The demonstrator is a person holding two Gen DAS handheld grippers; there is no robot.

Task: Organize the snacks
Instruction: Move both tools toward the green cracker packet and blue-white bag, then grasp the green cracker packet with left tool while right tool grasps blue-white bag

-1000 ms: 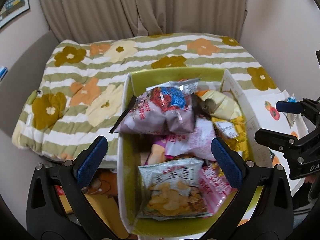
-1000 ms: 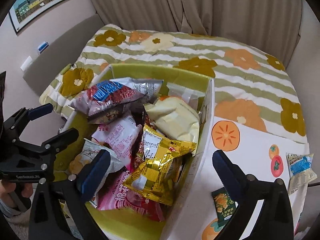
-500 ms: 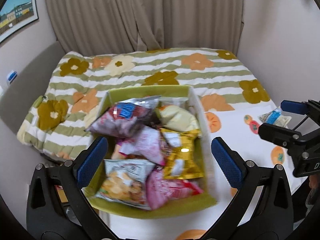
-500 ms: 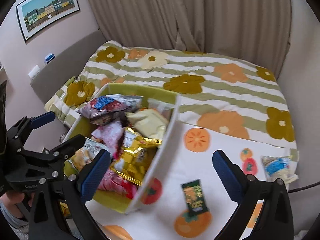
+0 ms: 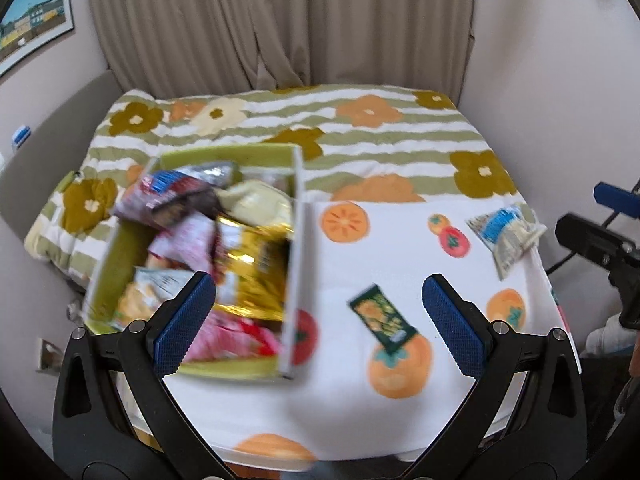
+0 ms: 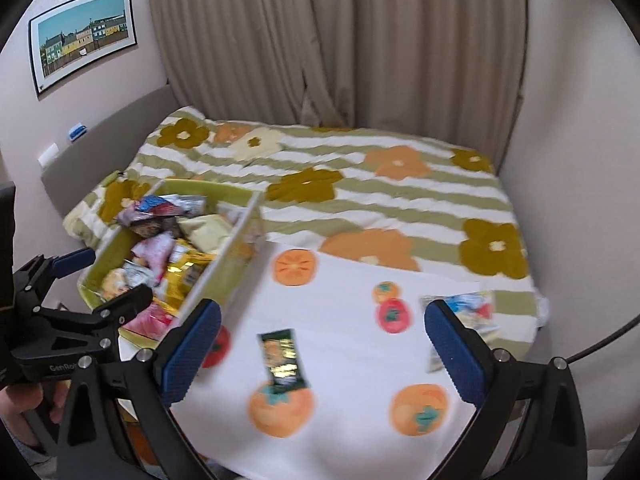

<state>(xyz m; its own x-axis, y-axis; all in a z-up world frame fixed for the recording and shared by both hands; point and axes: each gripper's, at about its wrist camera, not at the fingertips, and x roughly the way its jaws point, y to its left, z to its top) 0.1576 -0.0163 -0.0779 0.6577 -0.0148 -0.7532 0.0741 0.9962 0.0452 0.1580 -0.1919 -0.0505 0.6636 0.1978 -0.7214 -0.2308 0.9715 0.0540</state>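
Observation:
A green box full of snack bags stands at the left of a white table with orange fruit prints; it also shows in the right wrist view. A small dark green snack packet lies on the cloth right of the box, also in the right wrist view. A blue and white snack bag lies at the table's far right, partly behind my right finger. My left gripper is open and empty above the box's right wall. My right gripper is open and empty above the green packet.
A bed with a green-striped flower quilt lies behind the table. Beige curtains hang behind it. Walls close in on both sides, with a framed picture on the left one.
Both grippers have pulled back and up from the box and swung right. The table with the green packet and the blue and white bag has come into view. Both stay open.

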